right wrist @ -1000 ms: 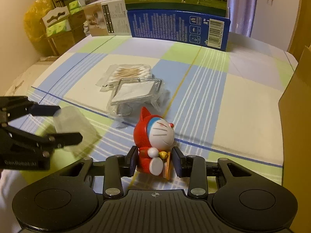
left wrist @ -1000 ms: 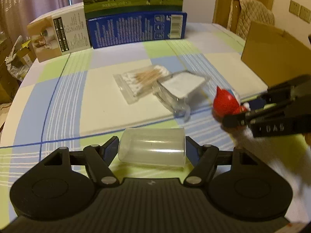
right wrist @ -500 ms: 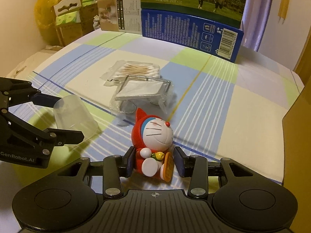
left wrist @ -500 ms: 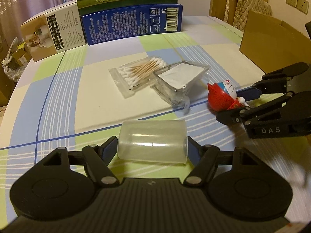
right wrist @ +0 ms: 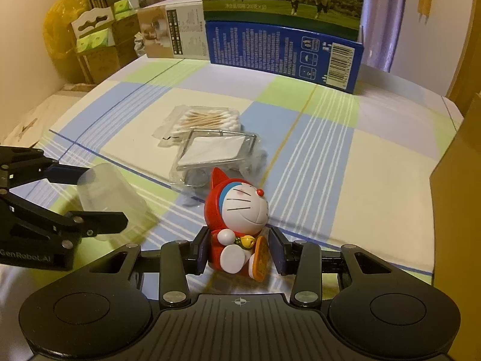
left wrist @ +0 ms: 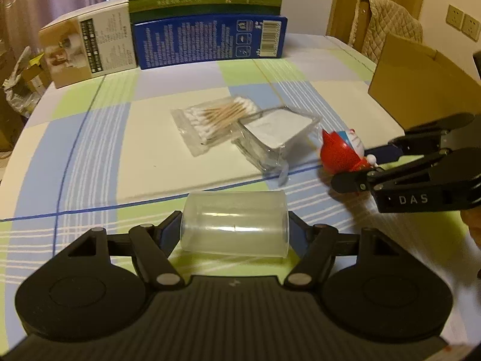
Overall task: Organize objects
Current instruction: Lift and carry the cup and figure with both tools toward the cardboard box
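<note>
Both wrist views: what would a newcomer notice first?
The red cat figurine, upright between the right gripper's fingers near the table's front edge. Next, the clear cup lying sideways in the left gripper, just left of the figurine. Behind them, mid-table, a bag of cotton swabs lies against a wrapped wire holder, with a blue milk carton at the far edge.

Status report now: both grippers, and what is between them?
Left gripper shut on clear plastic cup, held sideways. Right gripper shut on red cat figurine. Wrapped metal holder ahead.
</note>
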### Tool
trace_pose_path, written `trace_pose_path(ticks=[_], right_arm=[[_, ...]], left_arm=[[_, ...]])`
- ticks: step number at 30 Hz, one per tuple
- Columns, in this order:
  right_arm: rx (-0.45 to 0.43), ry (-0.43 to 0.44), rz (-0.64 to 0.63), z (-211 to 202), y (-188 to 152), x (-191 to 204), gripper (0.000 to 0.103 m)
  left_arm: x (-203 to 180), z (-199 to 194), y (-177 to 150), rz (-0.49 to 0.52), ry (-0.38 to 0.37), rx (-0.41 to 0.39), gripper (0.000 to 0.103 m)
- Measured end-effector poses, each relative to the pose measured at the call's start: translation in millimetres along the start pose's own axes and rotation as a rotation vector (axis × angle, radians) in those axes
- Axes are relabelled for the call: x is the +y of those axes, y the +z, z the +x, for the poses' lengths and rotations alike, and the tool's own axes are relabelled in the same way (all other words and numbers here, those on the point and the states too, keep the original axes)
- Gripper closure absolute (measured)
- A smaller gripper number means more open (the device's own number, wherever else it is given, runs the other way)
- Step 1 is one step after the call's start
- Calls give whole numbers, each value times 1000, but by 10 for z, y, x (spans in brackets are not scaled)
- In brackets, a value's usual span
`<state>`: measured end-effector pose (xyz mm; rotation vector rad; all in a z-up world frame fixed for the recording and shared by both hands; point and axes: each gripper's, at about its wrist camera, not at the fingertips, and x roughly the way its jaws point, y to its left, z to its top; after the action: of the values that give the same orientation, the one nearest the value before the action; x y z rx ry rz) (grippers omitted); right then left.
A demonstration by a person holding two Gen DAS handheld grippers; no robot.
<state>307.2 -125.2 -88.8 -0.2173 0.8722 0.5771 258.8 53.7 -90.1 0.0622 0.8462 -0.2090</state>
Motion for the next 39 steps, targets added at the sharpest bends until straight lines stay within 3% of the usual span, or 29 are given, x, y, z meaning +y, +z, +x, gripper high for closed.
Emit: trace_pose_path(ticks=[8, 16, 21, 32, 39], right_arm=[[-44, -10, 79, -433, -122, -11, 64], [-78, -16, 147, -966, -514, 130, 64], [-118, -18, 218, -1379, -832, 181, 64], [-130, -35, 287, -2104, -1326, 288, 64], [-131, -61, 289, -2364, -1469, 318, 64]], left_arm=[[-177, -270, -38, -30, 47, -1, 35], [-368, -757, -230, -159, 104, -14, 35], [-581, -1136, -389, -172, 157, 10, 35], [-994, -1785, -682, -221, 153, -14, 35], [-1281, -1967, -830, -212, 122, -18, 35]])
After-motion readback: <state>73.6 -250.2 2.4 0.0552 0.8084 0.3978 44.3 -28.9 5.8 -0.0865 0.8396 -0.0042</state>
